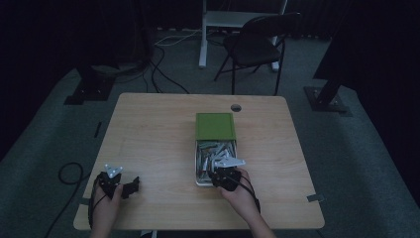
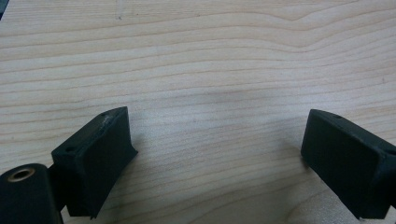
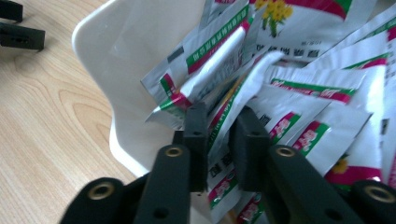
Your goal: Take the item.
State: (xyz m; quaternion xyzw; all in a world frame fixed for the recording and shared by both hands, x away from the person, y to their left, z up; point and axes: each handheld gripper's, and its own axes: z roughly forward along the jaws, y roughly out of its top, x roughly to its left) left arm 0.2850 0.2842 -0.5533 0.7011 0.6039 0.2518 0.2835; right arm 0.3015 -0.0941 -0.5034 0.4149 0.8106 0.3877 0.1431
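Note:
A white box [image 1: 196, 171] with its green lid [image 1: 214, 126] slid toward the far end sits right of the table's middle. Inside lie several silver sachets [image 1: 214, 153] printed with green and red bands. My right gripper [image 1: 223, 174] reaches into the box's near end. In the right gripper view its jaws [image 3: 219, 114] stand close together, shut on one sachet [image 3: 250, 81] pinched edge-on between them, beside the box's white wall [image 3: 126, 60]. My left gripper [image 1: 130, 187] rests near the table's front left corner. It is open [image 2: 219, 116] over bare wood, with nothing between its pads.
The wooden table [image 1: 148, 134] has a round cable hole [image 1: 236, 107] near its far edge. A dark folding chair [image 1: 255, 47] and a white desk leg [image 1: 202, 34] stand behind it. Cables trail across the floor at left. The left gripper's jaws [image 3: 18, 28] show far off.

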